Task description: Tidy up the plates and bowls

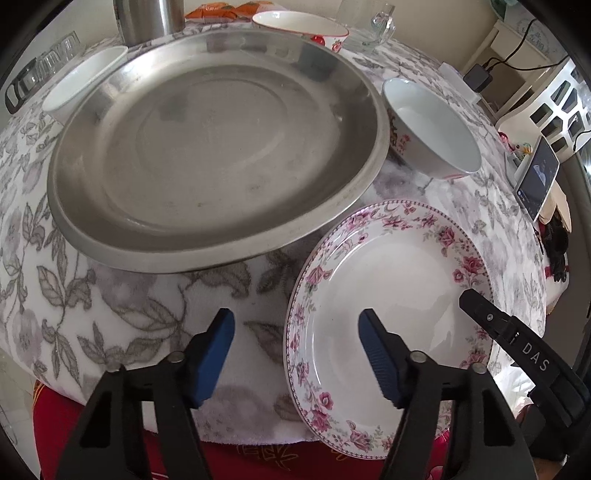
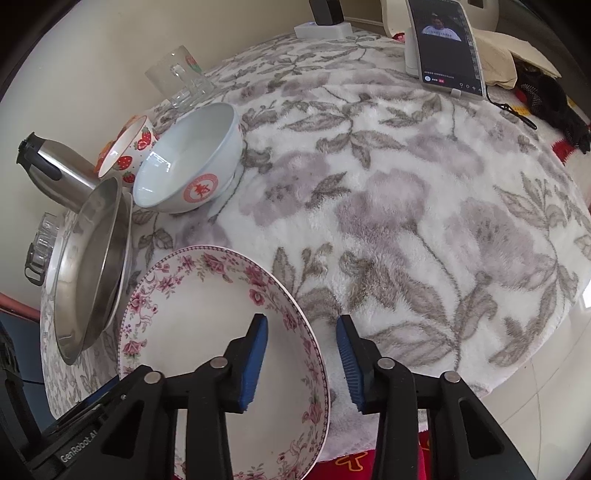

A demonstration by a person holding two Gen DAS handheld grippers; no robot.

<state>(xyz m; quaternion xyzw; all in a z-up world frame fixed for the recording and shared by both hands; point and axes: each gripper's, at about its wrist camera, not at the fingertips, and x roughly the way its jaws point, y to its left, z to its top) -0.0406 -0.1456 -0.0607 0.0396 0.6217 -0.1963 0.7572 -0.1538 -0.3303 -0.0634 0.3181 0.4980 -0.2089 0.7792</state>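
Left wrist view: left tool (image 1: 296, 354) nearest, blue pads spread wide, holding nothing, straddling left rim of floral plate (image 1: 391, 317). Plate lying flat at front right of surface (image 1: 122, 306), near edge hanging close to or past cloth border, cannot tell which. Right tool (image 1: 517, 343) entering from right over far side of same plate. Steel tray (image 1: 218, 147) just behind plate, rims near or touching, unclear. White bowl (image 1: 432, 129) beside tray at right, strawberry bowl (image 1: 301, 27) behind tray, another white bowl (image 1: 85, 79) at left partly hidden by tray rim. Risk: glazed rim slipping between pads if pinched shallow; plate tipping off front edge if pushed; two tools colliding over one plate. Right wrist view: right tool (image 2: 301, 360) nearest, pads wide apart, empty, right rim of floral plate (image 2: 221, 343) sitting between them. Steel tray (image 2: 92, 266) at left, white bowl with red emblem (image 2: 192, 158) beyond, strawberry bowl (image 2: 129, 147) behind it, thermos (image 2: 55, 173) and glass mug (image 2: 177, 77) near wall, phone (image 2: 447, 44) propped far back. Risk: soft fleece cloth dragging with plate, shifting bowls; lifted plate clipping tray rim; lopsided one-edge grip letting plate swing down and chip.
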